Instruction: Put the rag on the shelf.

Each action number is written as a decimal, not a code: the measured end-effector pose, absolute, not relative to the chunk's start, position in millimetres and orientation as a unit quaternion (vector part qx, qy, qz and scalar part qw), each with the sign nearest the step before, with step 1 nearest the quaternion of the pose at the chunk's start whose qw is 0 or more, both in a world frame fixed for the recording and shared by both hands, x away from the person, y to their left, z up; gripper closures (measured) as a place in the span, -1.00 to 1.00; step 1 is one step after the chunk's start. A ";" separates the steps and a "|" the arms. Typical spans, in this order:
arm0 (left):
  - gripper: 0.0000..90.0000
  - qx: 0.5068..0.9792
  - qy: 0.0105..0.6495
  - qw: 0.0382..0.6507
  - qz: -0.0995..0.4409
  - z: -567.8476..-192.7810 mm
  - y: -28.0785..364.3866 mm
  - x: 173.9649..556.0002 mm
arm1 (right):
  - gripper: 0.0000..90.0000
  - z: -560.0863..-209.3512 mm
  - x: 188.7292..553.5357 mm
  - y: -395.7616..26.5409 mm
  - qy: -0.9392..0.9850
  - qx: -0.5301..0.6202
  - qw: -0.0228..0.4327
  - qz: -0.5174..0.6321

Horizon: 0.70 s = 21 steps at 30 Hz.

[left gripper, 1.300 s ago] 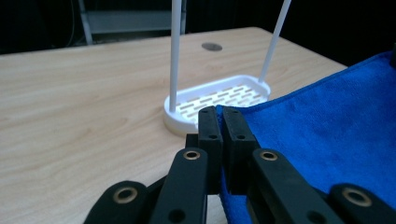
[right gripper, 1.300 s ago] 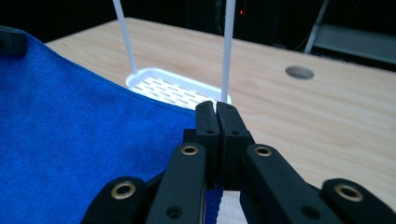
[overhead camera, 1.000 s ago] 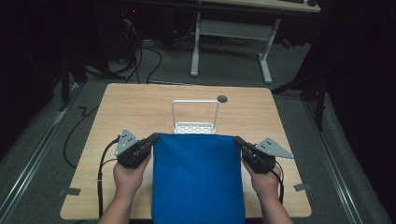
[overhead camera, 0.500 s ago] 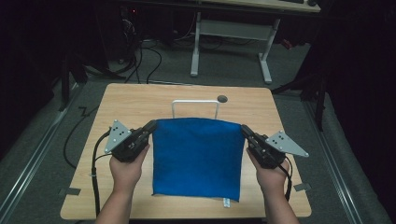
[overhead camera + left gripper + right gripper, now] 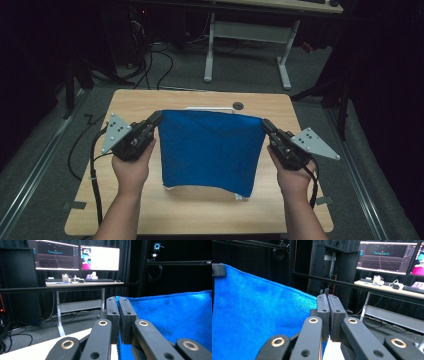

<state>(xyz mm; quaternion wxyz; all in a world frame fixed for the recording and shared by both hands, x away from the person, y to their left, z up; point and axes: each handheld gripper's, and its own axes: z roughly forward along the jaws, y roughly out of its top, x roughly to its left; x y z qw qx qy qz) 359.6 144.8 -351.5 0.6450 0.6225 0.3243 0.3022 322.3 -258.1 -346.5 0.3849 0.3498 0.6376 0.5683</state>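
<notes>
Blue cloth (image 5: 210,150) being held hanging, top edge running left-right, corners being clamped by left gripper (image 5: 155,120) and right gripper (image 5: 266,125), forearms parallel.

Cloth (image 5: 210,147) between left gripper (image 5: 156,120) and right gripper (image 5: 266,126), above table (image 5: 150,100)

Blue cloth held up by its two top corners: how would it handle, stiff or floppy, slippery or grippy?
Probably floppy: the blue cloth sags between the left gripper and right gripper. Likely light, pinched only at its corners. Its fuzzy nap suggests it is not slippery.

Both grippers (image 5: 156,120) (image 5: 267,126) raised, jaws clamped shut.
</notes>
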 end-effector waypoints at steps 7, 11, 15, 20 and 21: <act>0.96 0.621 0.322 0.646 0.304 -344.7 144.8 361.7 | 0.98 -334.8 324.1 -259.1 0.633 0.345 0.392 0.571; 0.95 0.626 0.319 0.641 0.311 -337.0 141.1 368.5 | 0.98 -328.4 328.3 -259.1 0.632 0.345 0.392 0.573; 0.95 0.633 0.321 0.629 0.316 -329.5 138.7 383.5 | 0.98 -320.6 341.0 -260.9 0.629 0.351 0.394 0.571; 0.95 0.641 0.326 0.618 0.319 -323.9 139.3 402.2 | 0.98 -314.9 360.9 -264.1 0.633 0.360 0.389 0.564; 0.95 0.641 0.325 0.616 0.323 -322.9 139.2 405.9 | 0.98 -314.0 364.5 -264.2 0.633 0.363 0.389 0.563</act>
